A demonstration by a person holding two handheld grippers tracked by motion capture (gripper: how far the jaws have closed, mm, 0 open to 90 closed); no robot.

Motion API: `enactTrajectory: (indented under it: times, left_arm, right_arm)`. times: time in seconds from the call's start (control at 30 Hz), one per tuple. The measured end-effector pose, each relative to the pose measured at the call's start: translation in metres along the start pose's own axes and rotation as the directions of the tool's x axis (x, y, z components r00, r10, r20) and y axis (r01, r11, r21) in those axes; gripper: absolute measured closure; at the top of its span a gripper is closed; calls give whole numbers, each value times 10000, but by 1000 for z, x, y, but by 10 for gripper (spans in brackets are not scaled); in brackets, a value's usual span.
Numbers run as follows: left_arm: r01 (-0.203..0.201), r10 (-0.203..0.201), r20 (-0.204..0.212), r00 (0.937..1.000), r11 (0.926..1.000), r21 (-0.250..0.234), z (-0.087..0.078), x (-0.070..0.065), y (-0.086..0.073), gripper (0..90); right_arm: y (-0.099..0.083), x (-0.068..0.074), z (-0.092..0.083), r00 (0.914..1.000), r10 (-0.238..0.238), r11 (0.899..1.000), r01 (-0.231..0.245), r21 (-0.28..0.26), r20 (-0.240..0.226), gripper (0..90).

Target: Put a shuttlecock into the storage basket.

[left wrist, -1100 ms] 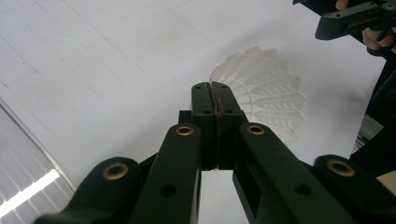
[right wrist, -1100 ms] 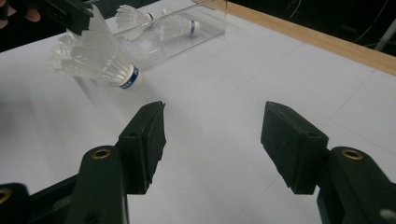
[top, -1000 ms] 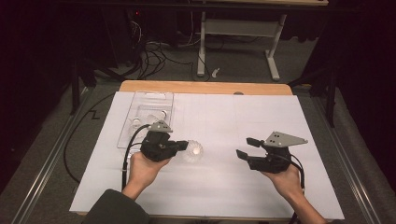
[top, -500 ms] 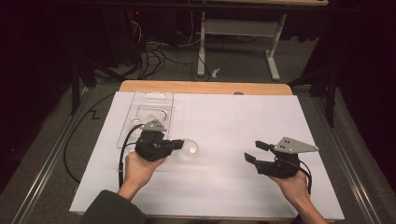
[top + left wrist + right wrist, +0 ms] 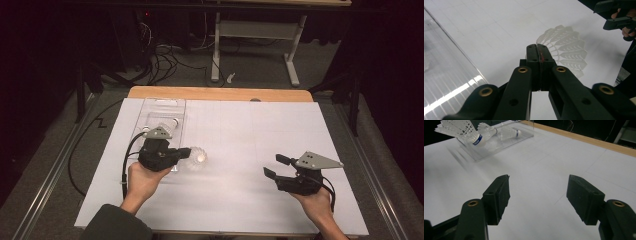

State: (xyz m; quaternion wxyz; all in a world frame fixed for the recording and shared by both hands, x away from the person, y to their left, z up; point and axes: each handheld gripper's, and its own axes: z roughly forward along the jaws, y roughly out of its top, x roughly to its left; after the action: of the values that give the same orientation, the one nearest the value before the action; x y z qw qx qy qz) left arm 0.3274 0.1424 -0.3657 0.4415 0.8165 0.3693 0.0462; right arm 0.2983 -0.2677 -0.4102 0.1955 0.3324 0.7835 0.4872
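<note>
1. High view. A wooden table is covered almost to its edges by a white sheet marked with a faint grid. The room around it is dark; a tangle of cables lies on the grey floor beyond the far edge, beside the white legs of a stand. A clear plastic tray sits at the sheet's far left. The left gripper, jaws pressed together, holds a white shuttlecock by its feathers, just beside the tray's near end. The right gripper hangs well apart over bare sheet; its jaws have just been opening, with nothing between them.

2. Left gripper view. The jaws meet flat, pinching the shuttlecock's feather skirt above the sheet. The tray's ribbed wall runs along the left.

3. Right gripper view. The jaws stand wide over bare sheet. Far off, the held shuttlecock shows before the tray, where another shuttlecock lies.
</note>
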Motion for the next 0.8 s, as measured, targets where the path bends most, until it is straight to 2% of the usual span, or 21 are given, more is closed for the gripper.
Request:
enactTrajectory:
  times: [0.33,0.8]
  left_arm:
    - [182,-185,-169,9997,9997,-171,-10,7,-1,899]
    - [487,-511,-563,9971,9979,-434,-25,22,2,899]
  right_arm:
    - [-3,0,-2,9998,-40,9999,43,-153,196,326]
    - [-6,2,0,9999,3,10000,-2,-67,161,328]
